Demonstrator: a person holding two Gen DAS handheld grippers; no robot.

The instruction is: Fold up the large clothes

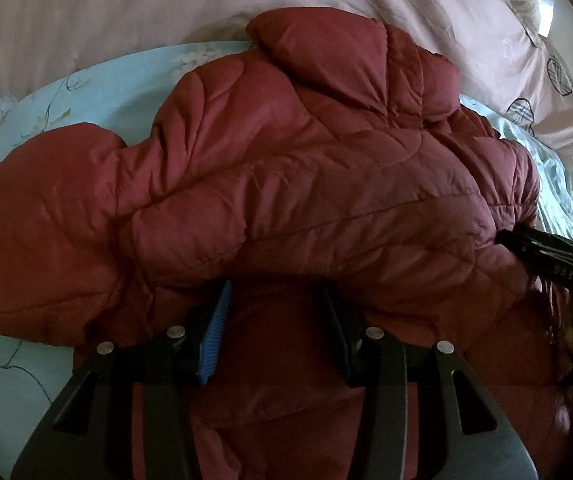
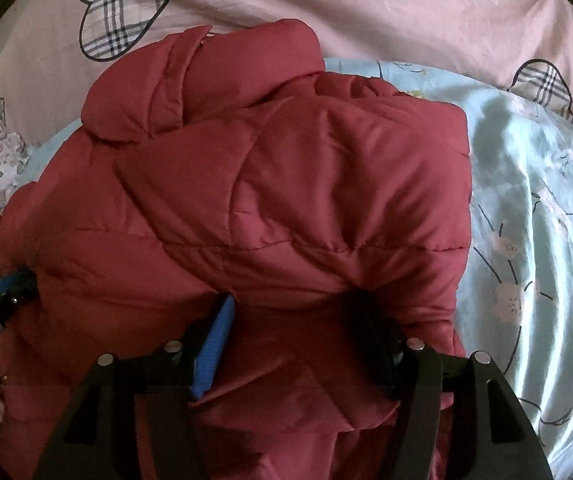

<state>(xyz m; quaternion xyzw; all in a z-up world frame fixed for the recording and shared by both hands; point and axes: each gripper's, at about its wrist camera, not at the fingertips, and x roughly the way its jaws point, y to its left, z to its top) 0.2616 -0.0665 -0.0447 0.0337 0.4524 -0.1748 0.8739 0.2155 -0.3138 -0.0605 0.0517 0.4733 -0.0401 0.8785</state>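
A pink quilt point(image 1: 86, 20) with plaid hearts is spread beyond both grippers, and a pale blue flowered bed sheet point(image 2: 534, 208) lies beneath and to the right of the right gripper point(image 2: 292, 320). On the sheet, directly ahead of and under both grippers, a dark red quilted jacket point(image 1: 306, 168) is heaped in a half-made fold, its collar furthest away and one sleeve trailing out to the left of the left gripper point(image 1: 276, 308).

The left gripper is seen part-way apart with a thick roll of the jacket's near edge between its fingers; whether the pads truly press on the padding cannot be told. The right gripper is seen wider apart, with a puffed fold between the fingers but apparently not pinched.

Several risks are judged to follow. If the right gripper is lifted while slack, the springy padding is likely to be released and the fold to reopen on that side. If only one side is carried, the jacket may be twisted and the folded edge skewed. The slippery shell may also slide out of a shallow bite, and the trailing sleeve may be left outside the bundle.
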